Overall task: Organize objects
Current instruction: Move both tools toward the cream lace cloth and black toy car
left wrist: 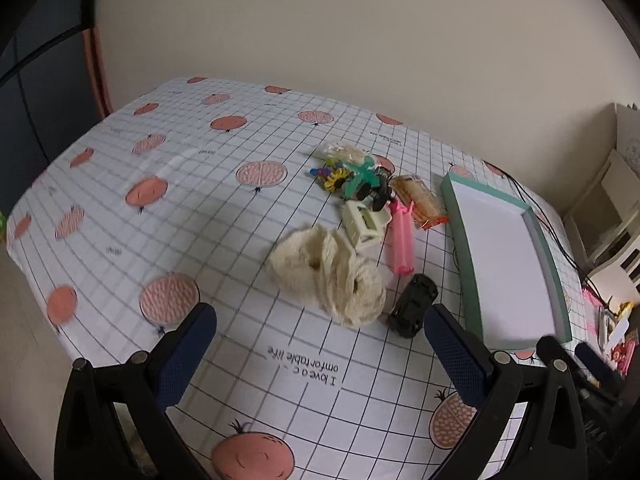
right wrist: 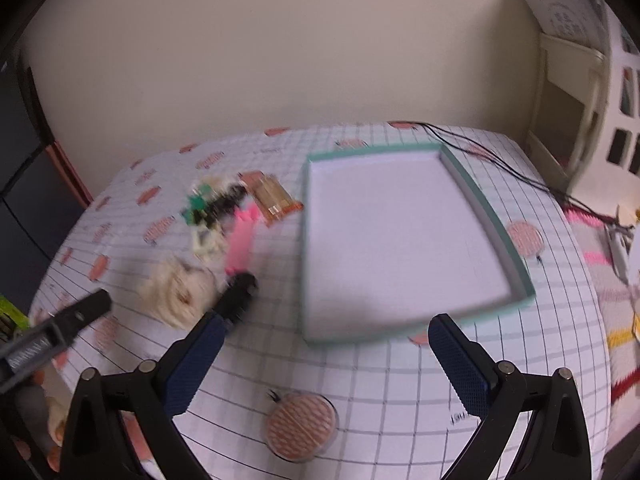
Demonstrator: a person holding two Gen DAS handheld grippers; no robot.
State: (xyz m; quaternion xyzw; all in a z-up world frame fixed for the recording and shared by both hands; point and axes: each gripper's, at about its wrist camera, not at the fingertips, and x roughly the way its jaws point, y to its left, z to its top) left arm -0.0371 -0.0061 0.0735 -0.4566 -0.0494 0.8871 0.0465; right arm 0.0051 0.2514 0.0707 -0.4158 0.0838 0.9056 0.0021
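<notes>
I had both tools over the bench [left wrist: 248, 264], which wore a glossy white grid-lined cloth printed with pink fruit. My left tool [left wrist: 320, 348] stood wide with nothing between its blue ribbed pads, and my right tool [right wrist: 324, 356] was just as wide and empty, though its view was smeared by motion.

One shallow rectangular box tray with a mint-green rim and smooth white floor [left wrist: 560, 280] lay on the right of the bench, nothing in it. To its left the loose things sat in a cluster. Nearest me was one crumpled cream knitted cloth [left wrist: 332, 272], soft and lumpy, with one small glossy black toy car [left wrist: 414, 306] just beside it. Behind those lay one long pink plastic piece [left wrist: 400, 240], one cream plastic block-shaped toy [left wrist: 366, 224], one clear crinkly packet of tan biscuits [left wrist: 418, 200] and one green toy vehicle with black wheels [left wrist: 366, 182]. Smaller colourful bits at the far end were too tangled for me to count.
</notes>
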